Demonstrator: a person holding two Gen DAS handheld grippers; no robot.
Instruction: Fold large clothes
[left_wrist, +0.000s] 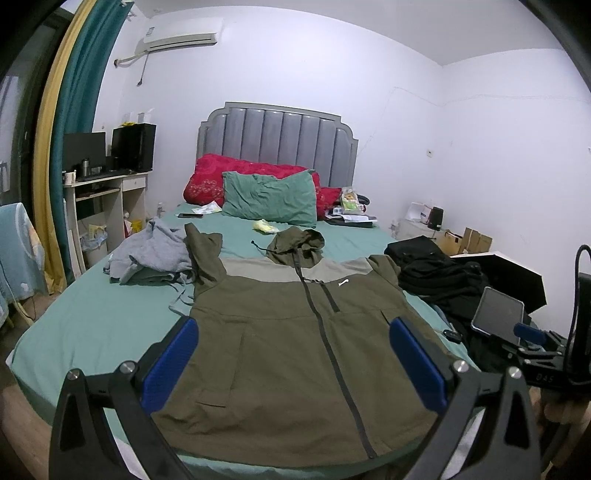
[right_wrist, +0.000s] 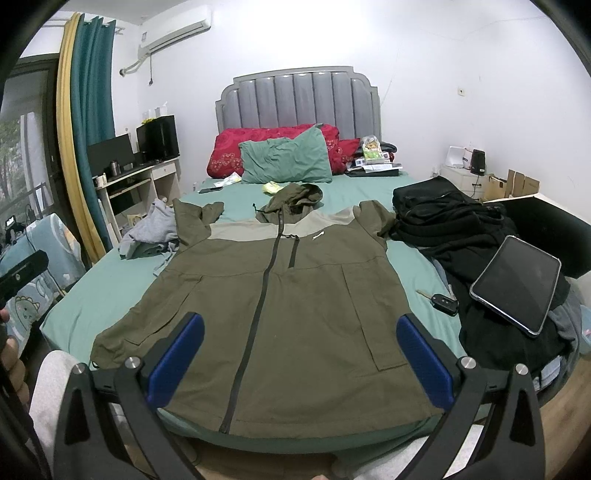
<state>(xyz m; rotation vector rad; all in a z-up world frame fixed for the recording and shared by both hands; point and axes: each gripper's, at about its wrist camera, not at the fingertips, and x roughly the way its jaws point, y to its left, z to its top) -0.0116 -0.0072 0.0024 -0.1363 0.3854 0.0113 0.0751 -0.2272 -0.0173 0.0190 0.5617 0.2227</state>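
You've got one olive jacket (left_wrist: 288, 354) spread flat, front up and zipped, on the green bed (left_wrist: 96, 325), hem toward you at the foot edge, hood (left_wrist: 295, 243) up toward the pillows. Its sleeve on the left side is bent upward, and the cuff lies against a grey heap of clothes (left_wrist: 147, 254).

Both your grippers float above the hem with nothing in them. The left gripper (left_wrist: 293, 363) has its jaws spread wide, and so does the right gripper (right_wrist: 301, 360); the blue pads (right_wrist: 177, 362) frame the jacket's lower half without touching it.

Stuff crowding the space: on the right, a black pile of clothes (right_wrist: 454, 221) sits just beside the jacket's shoulder, with one tablet (right_wrist: 517, 284) lying on top of its near end. One car key (right_wrist: 443, 303) lies on the sheet between the jacket and that pile. The grey heap hugs the left side.

Up at the head end: one green pillow (right_wrist: 288, 158) leaning on a red quilt (right_wrist: 229, 151), one phone (right_wrist: 210, 189), something small and yellow (right_wrist: 271, 187) just above the hood, plus some packets and papers (right_wrist: 373, 155) in the right corner.

A desk (right_wrist: 147, 181) with two dark screens stands left of the bed.
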